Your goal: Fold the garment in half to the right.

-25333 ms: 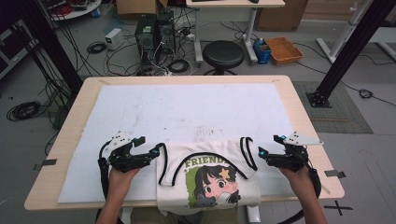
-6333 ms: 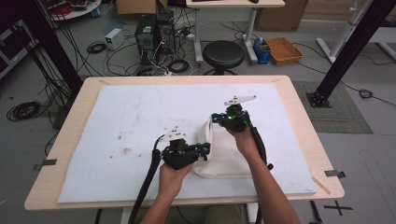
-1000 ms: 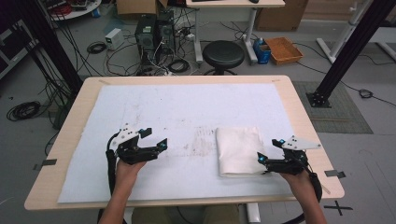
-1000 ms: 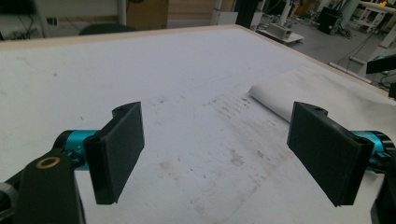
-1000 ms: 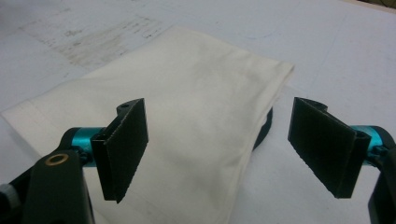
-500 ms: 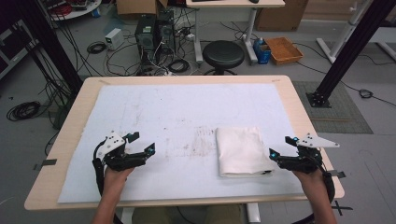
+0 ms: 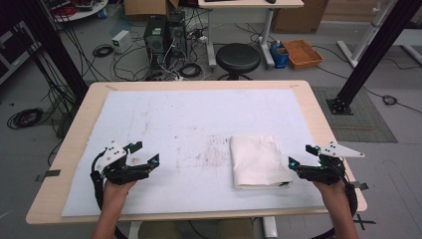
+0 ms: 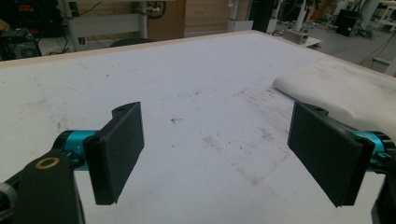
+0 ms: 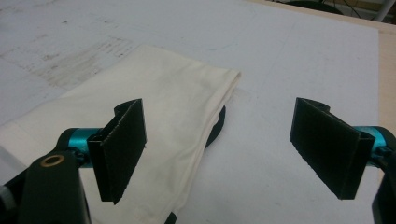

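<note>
No text, label, brand, number or sign can be read anywhere (the marks on the white mat point(image 7: 174, 124) are made out as stains, not writing).

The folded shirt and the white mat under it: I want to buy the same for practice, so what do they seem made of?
Folded shirt: cream knit fabric, likely cotton, matte; it lies in soft layers with small creases and a dark trim peeking from its edge. White mat: looks like a thin, smooth sheet, perhaps paper or plastic; it lies flat, matte, with scuffs and brownish stains. Which of the two is unclear.
</note>
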